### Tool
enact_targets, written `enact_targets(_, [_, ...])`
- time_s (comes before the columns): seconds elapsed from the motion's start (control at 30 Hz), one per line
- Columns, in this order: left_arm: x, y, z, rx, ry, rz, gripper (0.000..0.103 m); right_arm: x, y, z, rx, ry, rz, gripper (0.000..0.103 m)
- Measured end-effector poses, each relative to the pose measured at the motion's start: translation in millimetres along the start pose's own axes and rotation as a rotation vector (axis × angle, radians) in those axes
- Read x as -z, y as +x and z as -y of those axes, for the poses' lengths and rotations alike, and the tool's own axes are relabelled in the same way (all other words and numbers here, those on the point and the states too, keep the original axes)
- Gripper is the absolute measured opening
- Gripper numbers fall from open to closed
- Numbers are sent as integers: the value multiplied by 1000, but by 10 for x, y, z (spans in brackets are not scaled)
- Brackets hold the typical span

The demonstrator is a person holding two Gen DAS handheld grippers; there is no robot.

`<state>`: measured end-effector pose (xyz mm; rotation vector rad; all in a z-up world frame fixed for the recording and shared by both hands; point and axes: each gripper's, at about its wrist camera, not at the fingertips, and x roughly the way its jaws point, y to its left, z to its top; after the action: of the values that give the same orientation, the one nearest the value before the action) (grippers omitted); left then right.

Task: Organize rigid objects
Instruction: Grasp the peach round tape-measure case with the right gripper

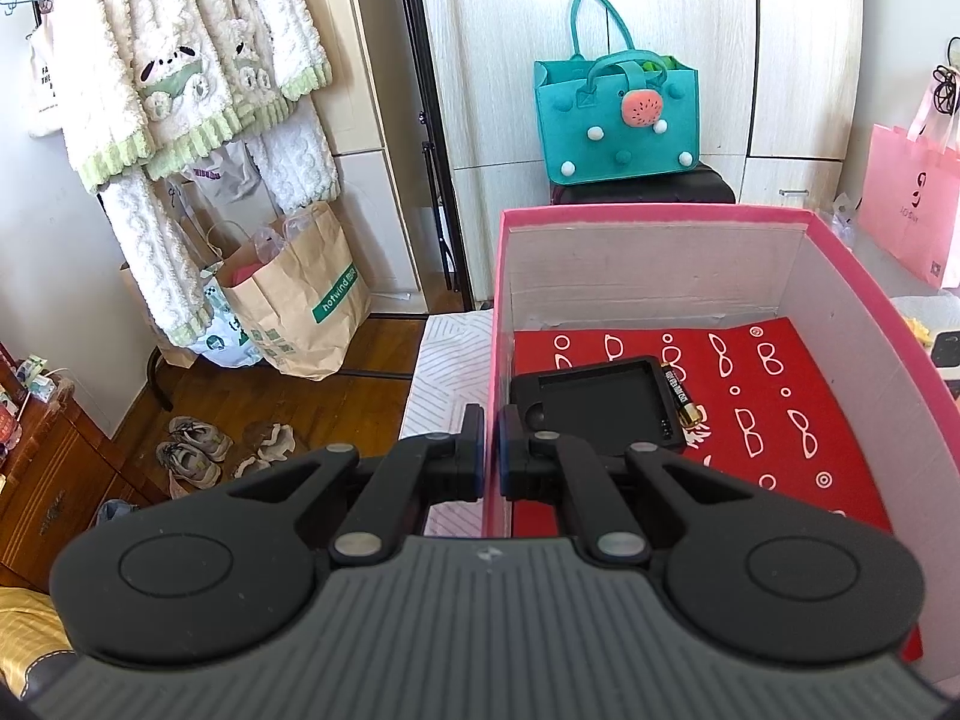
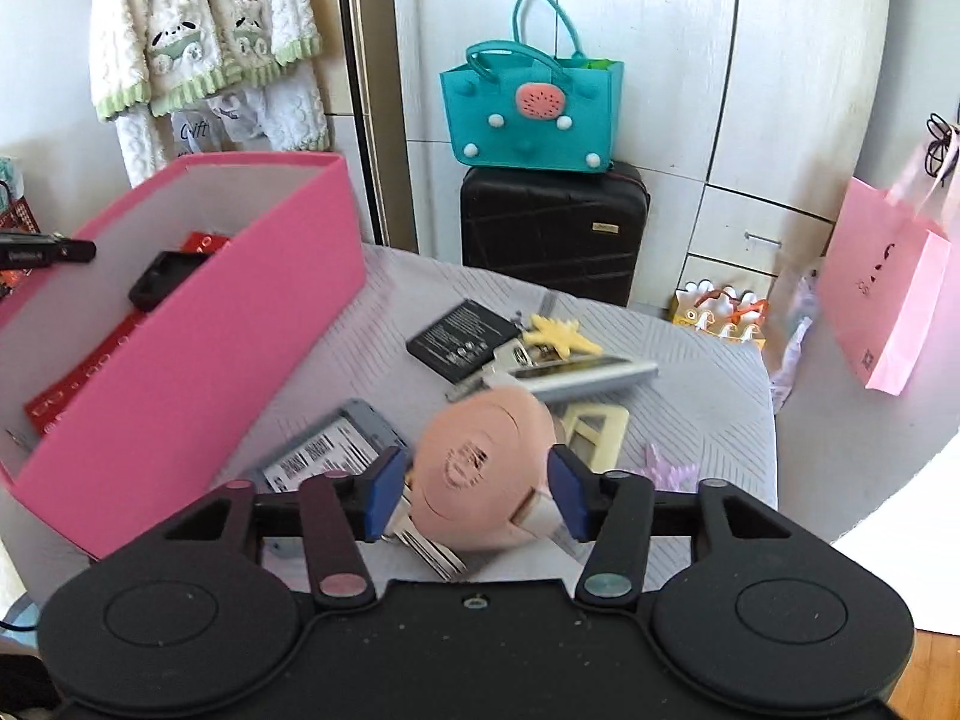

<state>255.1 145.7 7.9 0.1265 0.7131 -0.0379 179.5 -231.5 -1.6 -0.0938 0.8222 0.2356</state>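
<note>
My left gripper (image 1: pixel 492 456) is shut on the left wall of the pink box (image 1: pixel 852 276). Inside the box, a black square tray (image 1: pixel 594 408) and a battery (image 1: pixel 681 399) lie on a red patterned cloth (image 1: pixel 774 396). In the right wrist view the pink box (image 2: pixel 198 336) stands at the left of the table. My right gripper (image 2: pixel 474 495) is open, and a round pink disc (image 2: pixel 480 468) lies between its blue pads (image 2: pixel 384 492) with a gap on the left side. Keys (image 2: pixel 429 552) stick out from under the disc.
On the grey striped table (image 2: pixel 708 372) lie a black flat battery (image 2: pixel 462 333), a yellow star-shaped piece (image 2: pixel 558 333), a silver bar (image 2: pixel 594 375), a cream frame (image 2: pixel 594 426) and a grey labelled device (image 2: pixel 330 450). Behind stand a black suitcase (image 2: pixel 552 228) and a teal bag (image 2: pixel 528 114).
</note>
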Motion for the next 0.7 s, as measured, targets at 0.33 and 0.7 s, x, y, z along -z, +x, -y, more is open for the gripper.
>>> enact_targets(0.33, [2, 2, 2, -1, 1, 3, 4, 147, 211, 264, -12, 118, -35, 65])
enact_targets(0.7, [-27, -4, -13, -7, 9, 7, 5, 238, 406, 537, -184, 379, -72, 65])
